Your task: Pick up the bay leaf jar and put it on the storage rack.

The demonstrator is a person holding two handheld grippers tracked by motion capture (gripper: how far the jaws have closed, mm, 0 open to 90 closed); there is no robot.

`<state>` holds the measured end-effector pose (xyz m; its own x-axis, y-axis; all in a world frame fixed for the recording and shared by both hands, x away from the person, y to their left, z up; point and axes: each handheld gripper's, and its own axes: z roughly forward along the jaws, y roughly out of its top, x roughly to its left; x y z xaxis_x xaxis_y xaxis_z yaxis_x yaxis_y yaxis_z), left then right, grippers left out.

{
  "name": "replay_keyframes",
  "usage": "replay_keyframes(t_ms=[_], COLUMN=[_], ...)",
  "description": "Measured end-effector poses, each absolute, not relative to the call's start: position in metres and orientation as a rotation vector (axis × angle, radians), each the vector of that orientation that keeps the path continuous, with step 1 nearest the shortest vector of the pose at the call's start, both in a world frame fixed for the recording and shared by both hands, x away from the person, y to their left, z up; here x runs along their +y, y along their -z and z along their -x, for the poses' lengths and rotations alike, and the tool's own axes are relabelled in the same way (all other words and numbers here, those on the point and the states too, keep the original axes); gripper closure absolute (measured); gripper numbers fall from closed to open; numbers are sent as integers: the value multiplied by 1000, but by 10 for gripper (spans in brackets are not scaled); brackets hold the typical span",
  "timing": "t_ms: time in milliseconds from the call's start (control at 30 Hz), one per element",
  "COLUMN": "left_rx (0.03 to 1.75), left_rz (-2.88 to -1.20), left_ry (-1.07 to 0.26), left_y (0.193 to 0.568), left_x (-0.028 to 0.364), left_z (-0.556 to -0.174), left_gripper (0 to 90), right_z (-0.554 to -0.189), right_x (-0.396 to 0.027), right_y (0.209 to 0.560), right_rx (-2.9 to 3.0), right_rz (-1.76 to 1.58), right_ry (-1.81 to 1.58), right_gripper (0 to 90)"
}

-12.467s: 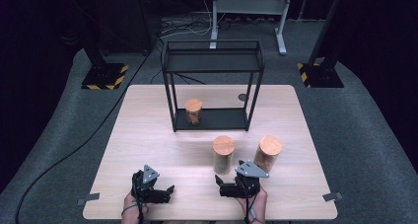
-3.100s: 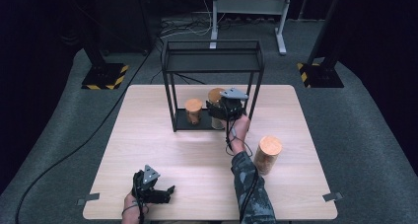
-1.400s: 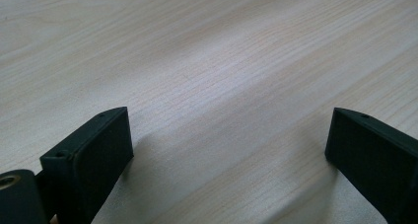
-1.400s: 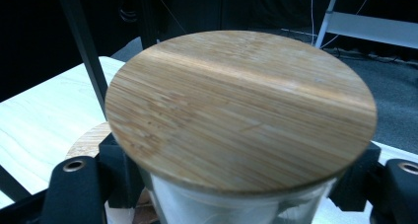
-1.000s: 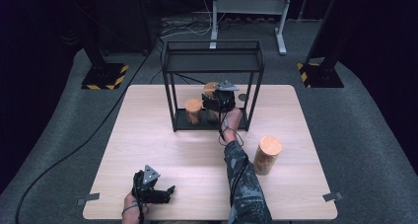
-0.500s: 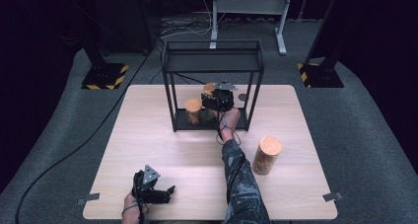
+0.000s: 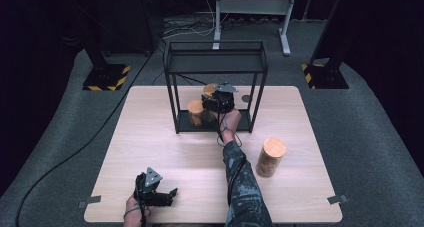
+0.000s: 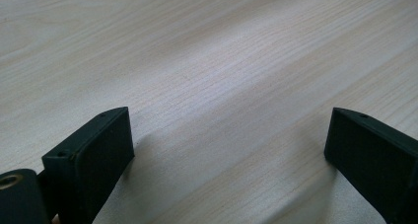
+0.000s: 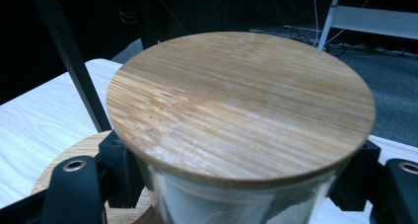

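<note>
Our right hand-held gripper (image 7: 216, 101) reaches under the top of the black metal rack (image 7: 216, 69) at the far side of the surface (image 7: 165, 152), and its jaws are clamped on the sides of a glass jar with a round bamboo lid (image 9: 241, 105). From the right gripper view we look straight across that lid: the two black jaws press against the glass just beneath its rim, one on each side, and a second wooden disc peeks out lower left, just behind the left jaw. From the high view we see the held jar (image 7: 210, 90) inside the rack frame, partly hidden by the gripper body and its grey plate, and we cannot tell whether its base rests on the rack's lower shelf or hangs slightly above it. Just beside it to the left stands another jar with a wooden lid (image 7: 195, 112), upright on that lower shelf. A third jar (image 7: 270, 157) stands upright on the bare surface, well apart from the rack, to the right of our outstretched sleeve (image 7: 240, 182). A small dark round spot (image 7: 245, 99) lies on the surface behind the rack's right post. Our left hand-held gripper (image 7: 172, 193) sits near the front edge of the surface on the left, well away from all three jars; its jaws stand wide apart with nothing between them, and the left gripper view shows only pale wood grain in the gap.
</note>
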<state>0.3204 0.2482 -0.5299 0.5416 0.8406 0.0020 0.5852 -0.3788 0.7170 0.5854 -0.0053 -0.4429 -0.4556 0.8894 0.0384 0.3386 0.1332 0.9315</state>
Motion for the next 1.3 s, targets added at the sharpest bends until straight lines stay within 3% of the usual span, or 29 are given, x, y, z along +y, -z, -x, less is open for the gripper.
replay_keyframes(t_ms=[1300], left_rx=[1146], left_rz=[-2105], left_ry=[-486], left_y=[530], left_x=[248], left_z=[-320], left_gripper=[40], right_z=[-586], right_x=[-5], right_y=[442], right_rx=[1895], right_rz=[-1189], right_ry=[-1321], right_gripper=[233])
